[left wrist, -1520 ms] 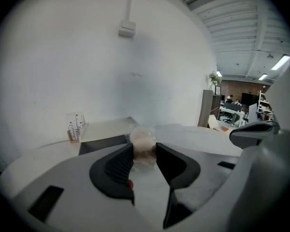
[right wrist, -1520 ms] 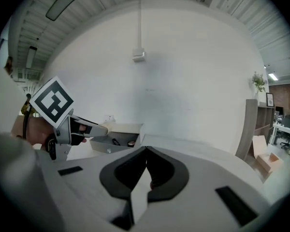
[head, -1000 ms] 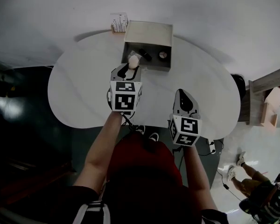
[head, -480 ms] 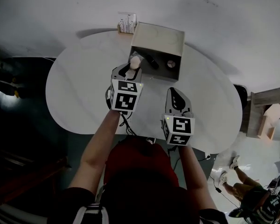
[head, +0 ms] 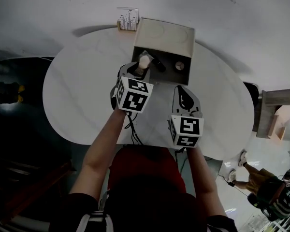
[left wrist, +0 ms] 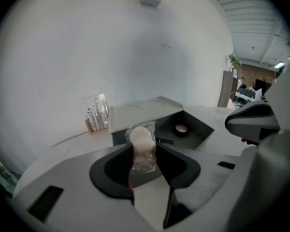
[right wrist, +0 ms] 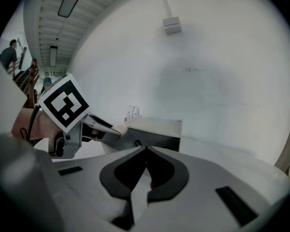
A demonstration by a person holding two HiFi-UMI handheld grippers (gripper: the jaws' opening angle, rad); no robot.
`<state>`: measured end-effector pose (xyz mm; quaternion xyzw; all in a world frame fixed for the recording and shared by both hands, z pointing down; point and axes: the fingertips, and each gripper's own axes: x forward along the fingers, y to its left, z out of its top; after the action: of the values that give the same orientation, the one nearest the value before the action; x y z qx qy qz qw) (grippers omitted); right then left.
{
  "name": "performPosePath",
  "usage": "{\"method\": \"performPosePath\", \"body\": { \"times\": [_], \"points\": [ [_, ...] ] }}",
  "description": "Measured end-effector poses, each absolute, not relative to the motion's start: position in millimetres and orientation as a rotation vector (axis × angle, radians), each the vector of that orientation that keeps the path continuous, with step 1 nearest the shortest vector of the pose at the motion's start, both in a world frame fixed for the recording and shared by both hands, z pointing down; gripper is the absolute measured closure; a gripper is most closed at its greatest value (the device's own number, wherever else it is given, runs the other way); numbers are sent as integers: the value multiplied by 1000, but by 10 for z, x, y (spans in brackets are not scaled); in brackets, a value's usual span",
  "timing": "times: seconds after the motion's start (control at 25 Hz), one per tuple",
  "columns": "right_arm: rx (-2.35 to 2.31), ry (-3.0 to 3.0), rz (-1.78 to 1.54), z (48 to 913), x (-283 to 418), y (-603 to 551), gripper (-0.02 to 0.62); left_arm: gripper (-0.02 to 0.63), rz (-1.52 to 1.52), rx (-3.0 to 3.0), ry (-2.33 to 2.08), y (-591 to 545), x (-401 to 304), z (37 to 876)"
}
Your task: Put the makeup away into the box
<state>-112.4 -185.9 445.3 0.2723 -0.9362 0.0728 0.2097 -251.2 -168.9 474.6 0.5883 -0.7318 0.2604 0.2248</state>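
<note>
An open grey box (head: pixel 184 70) with its pale lid (head: pixel 165 34) raised stands at the table's far side. Inside it lie a small round compact (head: pixel 179 65) and a black stick-like item (head: pixel 158 64). My left gripper (head: pixel 142 67) is shut on a pale makeup sponge in clear wrap (head: pixel 144 61), held at the box's near left edge. In the left gripper view the sponge (left wrist: pixel 142 144) stands upright between the jaws, with the box (left wrist: pixel 183 124) just behind. My right gripper (head: pixel 184 88) hovers in front of the box, shut with nothing in it (right wrist: pixel 145 150).
The white oval table (head: pixel 77 95) carries a small printed card holder (head: pixel 127 20) to the left behind the box. A white wall rises behind the table. Wooden furniture (head: pixel 275 115) and a person stand off to the right.
Both grippers have moved forward toward the box. The wrapped sponge now sits at the box's near left edge, and the right gripper has drawn closer to the box front.
</note>
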Motion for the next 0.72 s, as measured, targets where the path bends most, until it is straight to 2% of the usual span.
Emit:
{"method": "performPosePath", "body": {
  "times": [0.72],
  "points": [
    [776, -2569, 221, 4570, -1248, -1971, 581, 439, 992, 1715, -1802, -1891, -2467, 5024]
  ]
}}
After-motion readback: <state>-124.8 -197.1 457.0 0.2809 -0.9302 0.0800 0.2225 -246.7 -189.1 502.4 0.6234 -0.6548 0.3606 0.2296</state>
